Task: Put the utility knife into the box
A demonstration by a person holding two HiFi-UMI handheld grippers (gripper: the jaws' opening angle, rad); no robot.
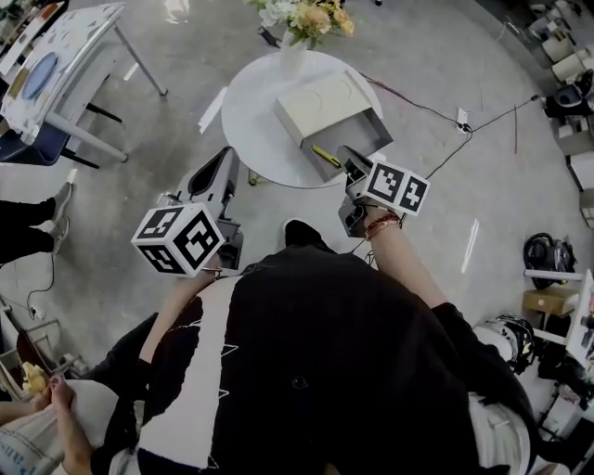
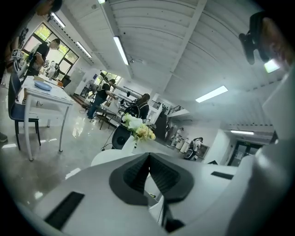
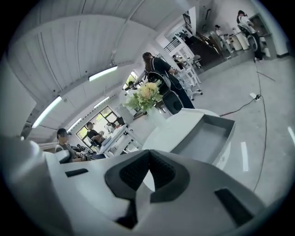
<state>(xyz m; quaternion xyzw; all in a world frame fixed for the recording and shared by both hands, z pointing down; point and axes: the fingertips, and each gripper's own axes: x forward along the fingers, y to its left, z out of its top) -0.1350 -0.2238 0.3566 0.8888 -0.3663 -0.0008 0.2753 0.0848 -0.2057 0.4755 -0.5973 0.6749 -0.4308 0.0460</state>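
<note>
Left claw (image 2: 149, 157) and right claw (image 3: 148, 156) sit closed, empty; slim yellow utility knife (image 1: 326, 156) lies in box (image 1: 358, 126).

My 2 grippers, the left gripper (image 2: 148, 157) and the right gripper (image 3: 150, 156), are pale grey plastic with dark ribbed pads (image 2: 133, 174). The left cube (image 1: 176, 239) and the right cube (image 1: 397, 186) carry black-and-white square markers. The slim yellow utility knife (image 1: 326, 156) lies against the dark grey inside of the cream box (image 1: 320, 107). The box stands on the round white table (image 1: 243, 111). Yellow and white flowers (image 1: 311, 17) fill a white vase (image 1: 293, 56). The beaded band on my wrist (image 1: 382, 223) is red, and my top (image 1: 325, 371) is black with 1 white panel.
</note>
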